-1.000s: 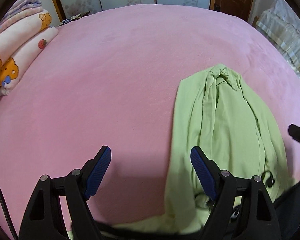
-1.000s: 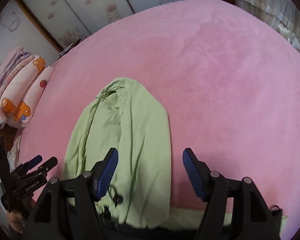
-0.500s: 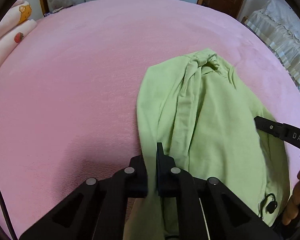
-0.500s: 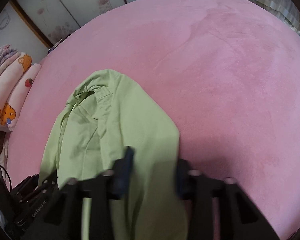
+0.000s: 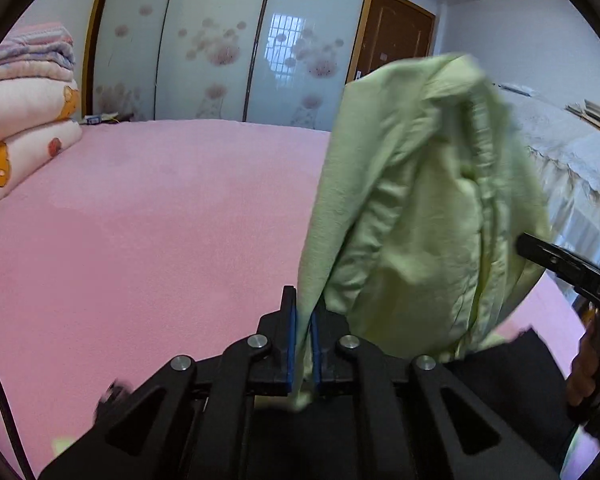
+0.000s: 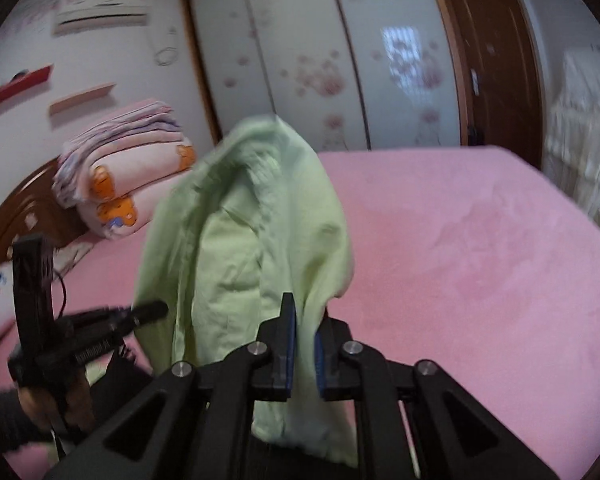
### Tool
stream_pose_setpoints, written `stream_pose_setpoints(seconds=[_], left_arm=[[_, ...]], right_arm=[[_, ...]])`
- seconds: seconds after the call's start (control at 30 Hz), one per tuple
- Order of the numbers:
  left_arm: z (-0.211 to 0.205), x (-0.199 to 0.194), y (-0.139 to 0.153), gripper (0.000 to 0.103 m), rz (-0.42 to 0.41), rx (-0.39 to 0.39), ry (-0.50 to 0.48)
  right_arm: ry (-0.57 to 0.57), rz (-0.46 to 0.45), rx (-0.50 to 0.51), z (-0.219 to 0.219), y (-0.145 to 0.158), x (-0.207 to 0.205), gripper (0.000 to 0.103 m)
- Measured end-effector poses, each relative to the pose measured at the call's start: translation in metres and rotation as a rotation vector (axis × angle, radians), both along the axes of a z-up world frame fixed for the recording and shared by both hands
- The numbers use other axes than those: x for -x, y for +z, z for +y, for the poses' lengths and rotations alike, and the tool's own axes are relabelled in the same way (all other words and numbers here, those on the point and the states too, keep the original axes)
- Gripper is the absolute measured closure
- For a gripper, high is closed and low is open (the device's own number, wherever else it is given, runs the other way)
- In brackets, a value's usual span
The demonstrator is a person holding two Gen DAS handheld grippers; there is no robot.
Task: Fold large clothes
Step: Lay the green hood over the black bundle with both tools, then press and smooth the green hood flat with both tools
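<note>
A light green garment (image 5: 420, 216) hangs in the air above the pink bed (image 5: 140, 220), bunched and folded on itself. My left gripper (image 5: 303, 332) is shut on its near left edge. My right gripper (image 6: 305, 332) is shut on its near right edge; the garment (image 6: 244, 248) rises in front of it. The right gripper's body shows at the right of the left wrist view (image 5: 556, 268), and the left gripper's body at the left of the right wrist view (image 6: 80, 340).
Stacked folded quilts (image 5: 24, 120) lie at the bed's far left by a wooden headboard (image 6: 16, 216). Sliding wardrobe doors (image 5: 228, 48) and a brown door (image 6: 496, 64) stand beyond the bed. A lace-covered surface (image 5: 568, 160) is at the right.
Both grippers closed on the garment's near edge while it lay on the bed. They have since lifted it off the bed, and both cameras now look level across the room.
</note>
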State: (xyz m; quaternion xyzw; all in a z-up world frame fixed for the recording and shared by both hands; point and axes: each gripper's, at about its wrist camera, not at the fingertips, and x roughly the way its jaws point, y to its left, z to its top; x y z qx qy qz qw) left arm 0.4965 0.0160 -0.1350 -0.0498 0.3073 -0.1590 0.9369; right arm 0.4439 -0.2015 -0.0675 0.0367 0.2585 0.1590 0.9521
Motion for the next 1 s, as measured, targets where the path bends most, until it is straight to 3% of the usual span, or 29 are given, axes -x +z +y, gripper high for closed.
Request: stream_pose_setpoints(seconds=[0.03, 0.1, 0.13, 0.27, 0.4, 0.53, 0.67, 0.87, 1.0], left_arm=[[0.007, 0.017, -0.006, 0.087, 0.017, -0.021, -0.003], [0.019, 0.044, -0.024, 0.077, 0.084, -0.053, 0.011], [0.026, 0.057, -0.036, 0.076, 0.138, -0.058, 0.013], [0.053, 0.105, -0.066, 0.074, 0.299, -0.052, 0.041], [0.075, 0.144, -0.073, 0.074, 0.401, -0.017, 0.063], [0.082, 0.169, -0.068, 0.07, 0.444, 0.077, 0.069], [0.078, 0.18, -0.056, 0.061, 0.434, 0.151, 0.066], [0.062, 0.173, -0.048, 0.057, 0.439, 0.236, 0.059], [0.054, 0.157, -0.056, 0.057, 0.492, 0.299, 0.068]], right_arm=[[0.002, -0.014, 0.041, 0.002, -0.002, 0.026, 0.074], [-0.01, -0.015, 0.122, 0.004, -0.014, 0.066, 0.034], [-0.015, -0.005, 0.161, 0.007, -0.021, 0.081, 0.03], [0.008, 0.133, 0.281, 0.009, -0.059, 0.134, 0.03], [-0.011, 0.273, 0.29, 0.005, -0.084, 0.169, 0.03], [-0.016, 0.368, 0.182, 0.005, -0.086, 0.191, 0.03], [-0.031, 0.42, 0.053, 0.002, -0.084, 0.201, 0.03], [-0.083, 0.451, -0.067, 0.003, -0.08, 0.199, 0.03], [-0.113, 0.474, -0.121, 0.01, -0.087, 0.18, 0.03]])
